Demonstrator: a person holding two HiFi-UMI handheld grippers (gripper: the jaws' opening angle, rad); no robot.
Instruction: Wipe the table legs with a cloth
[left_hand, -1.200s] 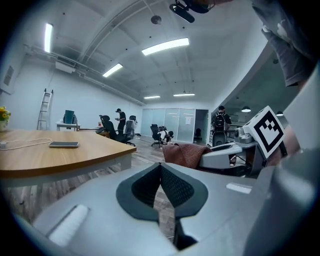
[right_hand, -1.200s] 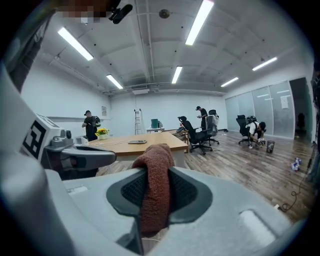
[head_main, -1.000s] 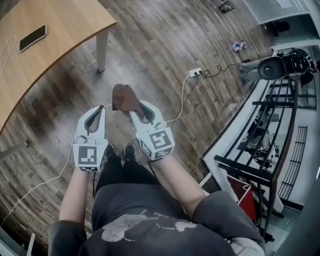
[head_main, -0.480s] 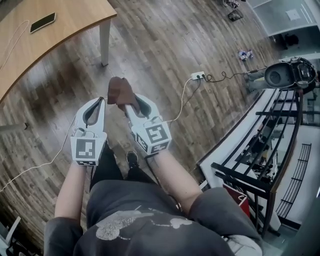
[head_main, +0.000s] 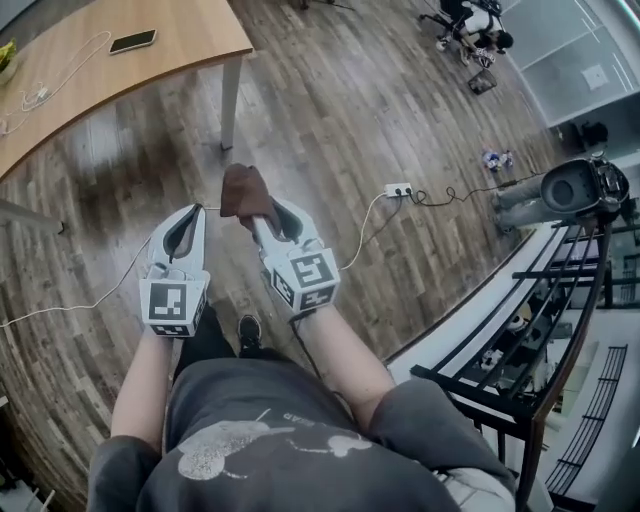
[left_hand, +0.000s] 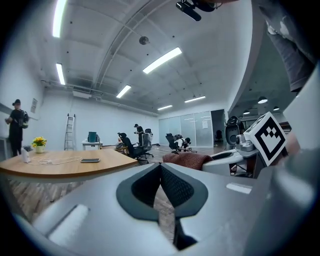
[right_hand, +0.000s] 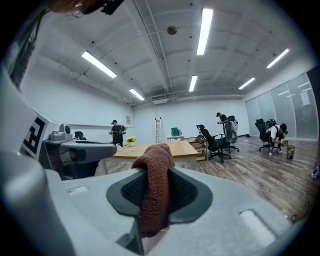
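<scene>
The brown cloth (head_main: 244, 190) hangs from my right gripper (head_main: 262, 208), which is shut on it; in the right gripper view the cloth (right_hand: 155, 185) drapes over the closed jaws. My left gripper (head_main: 193, 212) is held beside it, shut with nothing in it, its jaws meeting in the left gripper view (left_hand: 160, 172). The wooden table (head_main: 180, 40) lies ahead at the upper left, and its white corner leg (head_main: 229, 105) stands on the floor some way beyond both grippers. Neither gripper touches the table. The cloth (left_hand: 186, 160) also shows in the left gripper view.
A phone (head_main: 133, 41) and a white cable lie on the tabletop. A power strip (head_main: 398, 189) with cables sits on the wooden floor to the right. A black railing (head_main: 520, 370) and a grey machine (head_main: 575, 187) stand at the right. Office chairs (right_hand: 217, 142) stand farther off.
The head view has swung: the table corner and leg now sit higher and more to the right. Both grippers stay side by side, the cloth still held in the right one.
</scene>
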